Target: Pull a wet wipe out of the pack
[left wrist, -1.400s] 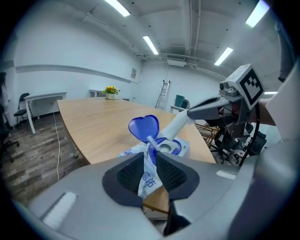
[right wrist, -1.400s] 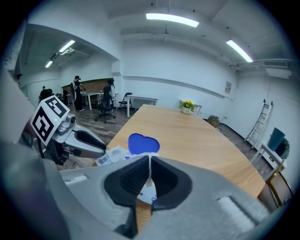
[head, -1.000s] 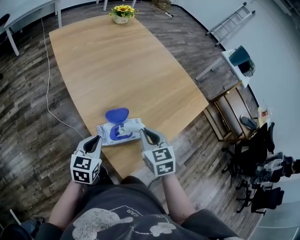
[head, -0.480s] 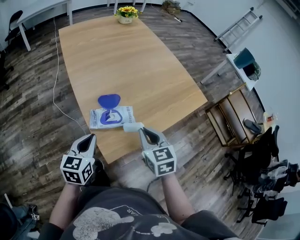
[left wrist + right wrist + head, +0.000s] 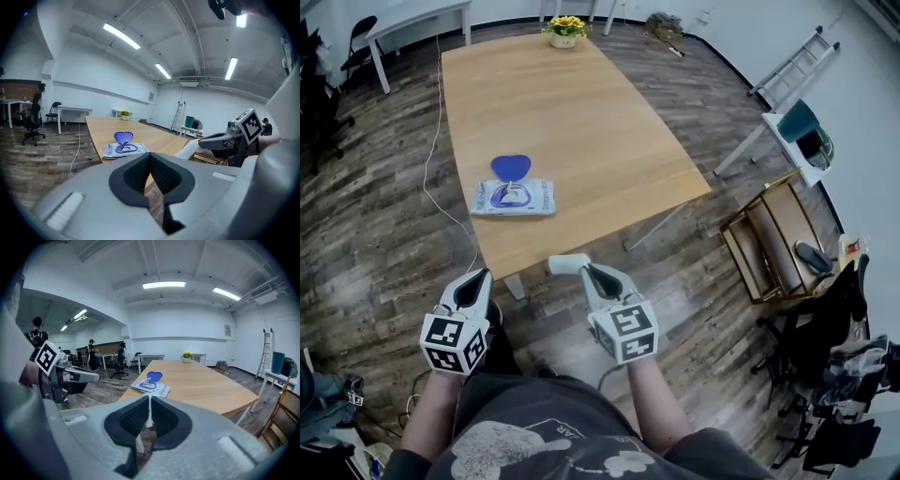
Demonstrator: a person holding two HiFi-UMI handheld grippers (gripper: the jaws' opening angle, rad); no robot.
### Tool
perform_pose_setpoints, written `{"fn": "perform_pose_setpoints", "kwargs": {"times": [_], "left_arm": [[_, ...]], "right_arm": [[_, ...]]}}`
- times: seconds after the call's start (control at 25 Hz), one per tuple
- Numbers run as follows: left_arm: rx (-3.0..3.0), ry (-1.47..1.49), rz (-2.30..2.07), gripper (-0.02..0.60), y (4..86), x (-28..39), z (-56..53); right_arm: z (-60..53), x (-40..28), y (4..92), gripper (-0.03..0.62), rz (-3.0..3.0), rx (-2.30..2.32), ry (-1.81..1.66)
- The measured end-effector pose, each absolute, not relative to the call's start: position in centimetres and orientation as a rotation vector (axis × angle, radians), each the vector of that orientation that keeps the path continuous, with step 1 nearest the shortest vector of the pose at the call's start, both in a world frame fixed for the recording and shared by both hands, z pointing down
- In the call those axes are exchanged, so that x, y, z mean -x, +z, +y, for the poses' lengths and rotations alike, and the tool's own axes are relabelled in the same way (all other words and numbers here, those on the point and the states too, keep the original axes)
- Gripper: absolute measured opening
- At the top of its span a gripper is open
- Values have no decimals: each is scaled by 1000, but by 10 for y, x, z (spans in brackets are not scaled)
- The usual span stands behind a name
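Note:
The wet wipe pack (image 5: 514, 198) lies flat near the front left corner of the wooden table (image 5: 581, 131), its blue lid (image 5: 510, 167) flipped open. My right gripper (image 5: 589, 272) is off the table over the floor, shut on a white wet wipe (image 5: 567, 263) that sticks out to the left of its tips. In the right gripper view the wipe (image 5: 149, 414) shows as a thin white strip between the pads, with the pack (image 5: 151, 388) far ahead. My left gripper (image 5: 475, 282) hangs beside it, shut and holding nothing; its view shows the pack (image 5: 123, 149) well ahead.
A pot of yellow flowers (image 5: 563, 28) stands at the table's far end. A cable (image 5: 431, 159) trails on the floor to the left. A wooden rack (image 5: 769, 234), a ladder (image 5: 792, 61) and a small side table (image 5: 797, 127) stand to the right. People stand far back (image 5: 91, 355).
Both grippers have drawn back from the pack to beyond the table's near edge. The wipe has come free of the pack in the right gripper; the pack stays on the table.

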State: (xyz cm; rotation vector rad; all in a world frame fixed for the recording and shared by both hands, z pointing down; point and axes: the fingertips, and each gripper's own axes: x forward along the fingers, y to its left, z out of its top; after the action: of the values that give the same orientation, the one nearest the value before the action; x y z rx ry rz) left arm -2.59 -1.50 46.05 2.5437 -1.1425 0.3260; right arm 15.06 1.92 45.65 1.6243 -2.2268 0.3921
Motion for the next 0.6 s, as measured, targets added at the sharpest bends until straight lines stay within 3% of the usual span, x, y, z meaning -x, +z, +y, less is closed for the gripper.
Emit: {"fn": "perform_pose_setpoints", "kwargs": {"times": [0.6], "left_arm": [[-2457,281,-1274,18,447,48,88]], "right_arm": [[110,-156,463,5,-2284,-1627,432]]}}
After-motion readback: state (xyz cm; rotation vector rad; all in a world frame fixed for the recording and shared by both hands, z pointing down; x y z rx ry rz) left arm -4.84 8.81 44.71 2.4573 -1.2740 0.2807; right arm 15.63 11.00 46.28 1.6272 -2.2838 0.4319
